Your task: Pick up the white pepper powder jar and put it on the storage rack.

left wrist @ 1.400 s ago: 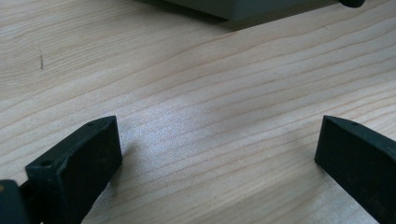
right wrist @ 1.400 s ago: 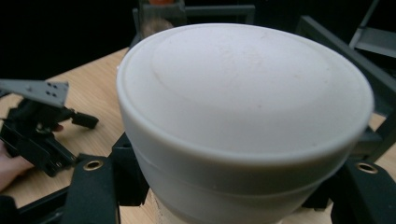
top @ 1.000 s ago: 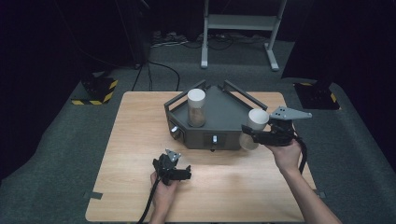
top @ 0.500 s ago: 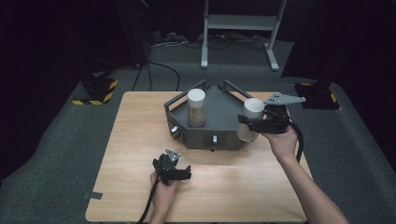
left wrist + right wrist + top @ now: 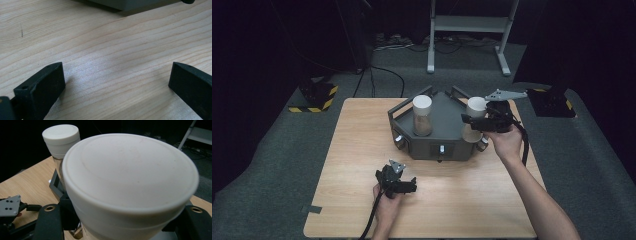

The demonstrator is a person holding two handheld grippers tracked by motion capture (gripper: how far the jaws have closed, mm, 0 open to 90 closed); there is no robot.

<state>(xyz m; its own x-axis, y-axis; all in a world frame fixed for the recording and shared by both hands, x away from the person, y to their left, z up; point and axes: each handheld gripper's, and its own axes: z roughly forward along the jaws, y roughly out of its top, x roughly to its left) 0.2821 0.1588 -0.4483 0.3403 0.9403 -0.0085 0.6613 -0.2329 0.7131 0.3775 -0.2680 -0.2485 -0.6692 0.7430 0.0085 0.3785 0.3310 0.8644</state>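
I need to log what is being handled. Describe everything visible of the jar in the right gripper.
The jar has a wide, smooth off-white lid with a faint raised ring on top, seemingly plastic, and a clear body with pale contents. It stands upright at the right side of the grey device. The right gripper is closed around it just below the lid, jaws pressing both sides. A matching jar stands to its left.

Pale grained wood table (image 5: pixel 105 65), matt white lid (image 5: pixel 130 170) (plastic-looking), clear jar (image 5: pixel 422 121)

We see a wooden table (image 5: pixel 362 120) mid-frame on grey carpet (image 5: pixel 272 165). At top centre stands a grey metal stand (image 5: pixel 469 30) with cables (image 5: pixel 382 75) nearby. The room behind is dark.
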